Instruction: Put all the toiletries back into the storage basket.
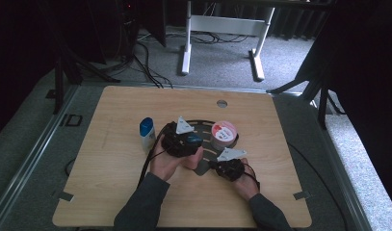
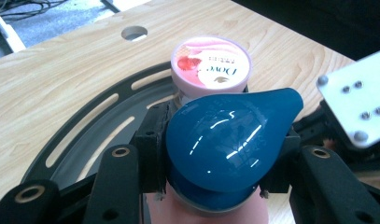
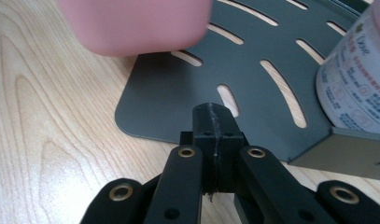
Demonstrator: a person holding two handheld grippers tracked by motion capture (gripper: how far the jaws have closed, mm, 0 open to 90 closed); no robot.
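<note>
Left gripper [image 2: 215, 186]: jaws clamped on the blue-capped bottle [image 2: 229, 144], one pad on each side just under the glossy teardrop cap. Bottle is held over the near part of the dark slotted rack [image 2: 85, 135], apparently clear of its surface; its lower body is hidden behind the cap and jaws, so I cannot tell if the base touches anything. From the high view the left gripper [image 1: 186, 139] sits mid-table, just left of the pink-lidded jar [image 1: 224, 133].

Jar stands upright in the rack, lid label readable in the left gripper view [image 2: 211, 67], just beyond the held bottle. Judged as already placed.

Right gripper [image 3: 214, 140]: jaws pressed together, nothing between them, tips hovering at the rack's rounded near corner [image 3: 178, 102]. The jar's side [image 3: 355, 88] shows to its right, against the rack's raised edge. Idle, or steadying.

A second blue-capped bottle [image 1: 147, 132] stands on the wooden table [image 1: 111, 192], left of the rack, untouched.

Progress, my reading: loading toiletries into the rack. One item in, one in hand and about to be set down beside the jar, one left on the table. Roughly a third done
</note>
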